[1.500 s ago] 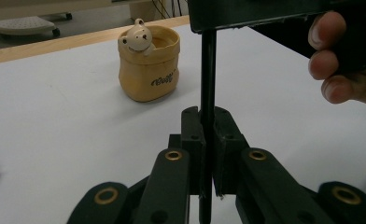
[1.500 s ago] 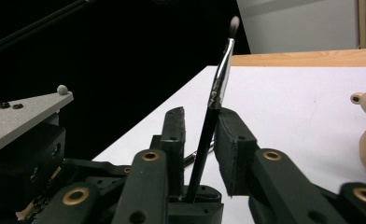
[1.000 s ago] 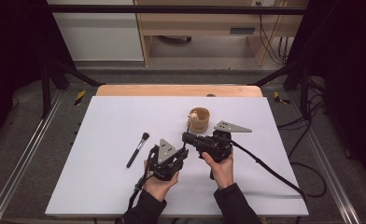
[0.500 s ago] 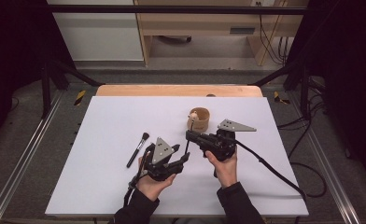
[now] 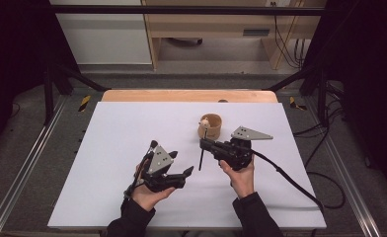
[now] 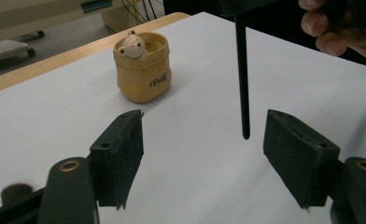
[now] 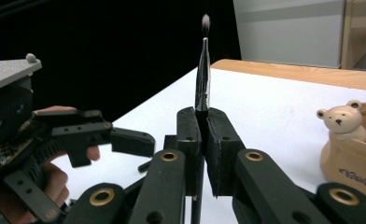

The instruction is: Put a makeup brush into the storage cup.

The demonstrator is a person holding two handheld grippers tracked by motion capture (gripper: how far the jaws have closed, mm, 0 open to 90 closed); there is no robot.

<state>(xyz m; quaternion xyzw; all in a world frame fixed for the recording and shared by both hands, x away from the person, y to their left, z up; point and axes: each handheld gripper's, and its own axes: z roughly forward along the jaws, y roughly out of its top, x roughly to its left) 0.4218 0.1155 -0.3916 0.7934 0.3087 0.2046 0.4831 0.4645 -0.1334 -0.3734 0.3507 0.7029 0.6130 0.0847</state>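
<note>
My right gripper (image 5: 204,143) (image 7: 202,114) is shut on a thin black brush (image 5: 201,157) (image 7: 202,84) and holds it upright, bristles up. The handle's lower end (image 6: 241,70) hangs above the white table between the jaws of my left gripper (image 5: 180,163) (image 6: 204,126). Those jaws have just been opening and stand wide, clear of the handle. In the right gripper view, the left gripper (image 7: 102,135) sits at the left. A tan pot with a small bear figure (image 5: 210,126) (image 6: 143,67) (image 7: 358,154) stands just beyond the right gripper.
A second brush (image 5: 151,148) (image 6: 15,192) lies on the white table (image 5: 117,128) by the left hand, its fluffy head toward the back. A cable (image 5: 290,180) trails right from the right gripper. A wooden strip (image 5: 181,95) borders the far edge.
The left gripper's jaws opened from shut and the left hand drew back to the left, away from the upright brush. The right hand and its brush stayed put.
</note>
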